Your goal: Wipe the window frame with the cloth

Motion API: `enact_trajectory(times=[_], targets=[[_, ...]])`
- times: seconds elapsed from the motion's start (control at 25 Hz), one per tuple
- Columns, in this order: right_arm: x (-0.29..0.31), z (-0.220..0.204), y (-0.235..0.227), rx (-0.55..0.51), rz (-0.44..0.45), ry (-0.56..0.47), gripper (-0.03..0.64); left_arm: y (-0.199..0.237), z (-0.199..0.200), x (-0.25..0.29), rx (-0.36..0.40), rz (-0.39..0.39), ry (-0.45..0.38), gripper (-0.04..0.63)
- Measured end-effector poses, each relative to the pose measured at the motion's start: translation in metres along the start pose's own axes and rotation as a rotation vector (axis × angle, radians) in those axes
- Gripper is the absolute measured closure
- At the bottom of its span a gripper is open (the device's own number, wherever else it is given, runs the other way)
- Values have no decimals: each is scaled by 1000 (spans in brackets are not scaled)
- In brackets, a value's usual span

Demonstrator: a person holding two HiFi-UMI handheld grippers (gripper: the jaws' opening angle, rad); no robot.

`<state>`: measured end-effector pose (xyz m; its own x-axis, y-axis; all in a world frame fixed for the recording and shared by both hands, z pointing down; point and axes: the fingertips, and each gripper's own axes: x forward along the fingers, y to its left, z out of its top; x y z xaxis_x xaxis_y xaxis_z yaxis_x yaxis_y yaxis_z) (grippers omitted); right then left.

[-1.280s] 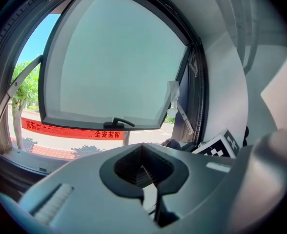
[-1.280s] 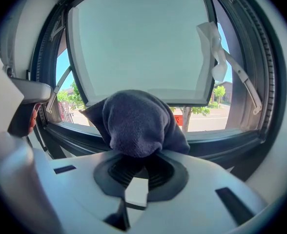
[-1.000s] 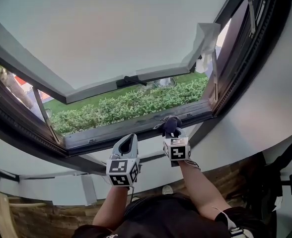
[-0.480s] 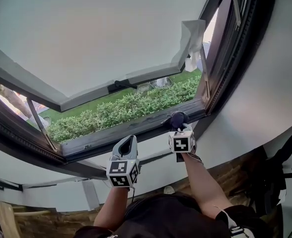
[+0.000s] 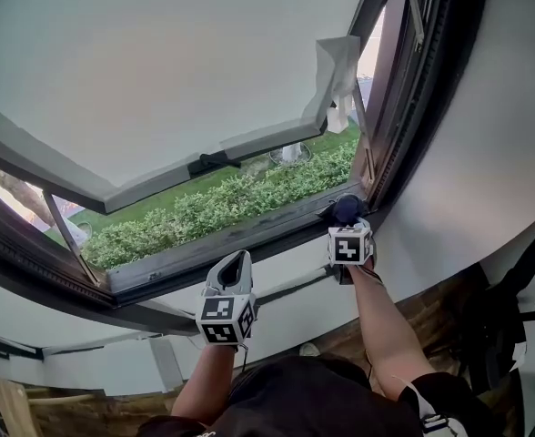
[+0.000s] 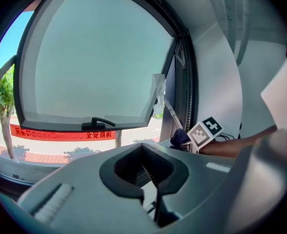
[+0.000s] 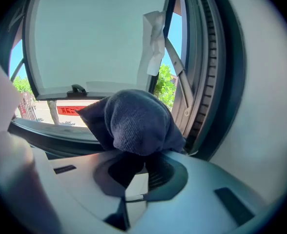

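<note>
My right gripper (image 5: 348,218) is shut on a dark blue cloth (image 5: 347,208), which presses on the bottom rail of the dark window frame (image 5: 249,238) at its right corner. In the right gripper view the cloth (image 7: 133,121) bulges out of the jaws and hides the fingertips. My left gripper (image 5: 232,264) hangs below the sill, left of the right one, jaws shut and empty; its own view shows the shut jaws (image 6: 144,167) with nothing between them, and the right gripper's marker cube (image 6: 204,132) further off.
The sash (image 5: 158,71) is swung outward, with a black handle (image 5: 211,162) on its lower edge and white tape or paper (image 5: 337,66) at its right corner. A hedge (image 5: 222,203) and lawn lie outside. The white wall (image 5: 486,171) curves to the right.
My right gripper has slid the cloth to the right along the bottom rail, from near its middle to the right corner. The left gripper has stayed about where it was.
</note>
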<state>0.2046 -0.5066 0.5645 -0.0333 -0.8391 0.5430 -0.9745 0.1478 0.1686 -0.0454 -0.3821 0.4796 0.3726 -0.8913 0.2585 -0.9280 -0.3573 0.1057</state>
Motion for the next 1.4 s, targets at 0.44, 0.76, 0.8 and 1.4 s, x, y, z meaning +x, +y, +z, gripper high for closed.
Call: enact_trajectory(times=[0.44,0.76,0.8,1.4], targets=[[14,-4,-59,80,-42,31,583,-26,-1,15,28,-42,11,587],[10,-3,-59,107,-56,-91,589,-26,3,6,36,-16,0,587],[10,-3,-59,110,-55,-88,592,-24,4,3,34,-9,-6,586],[-92,69,-34,210,-9,-474,591,-8,27,-22,20,40,-81,587]])
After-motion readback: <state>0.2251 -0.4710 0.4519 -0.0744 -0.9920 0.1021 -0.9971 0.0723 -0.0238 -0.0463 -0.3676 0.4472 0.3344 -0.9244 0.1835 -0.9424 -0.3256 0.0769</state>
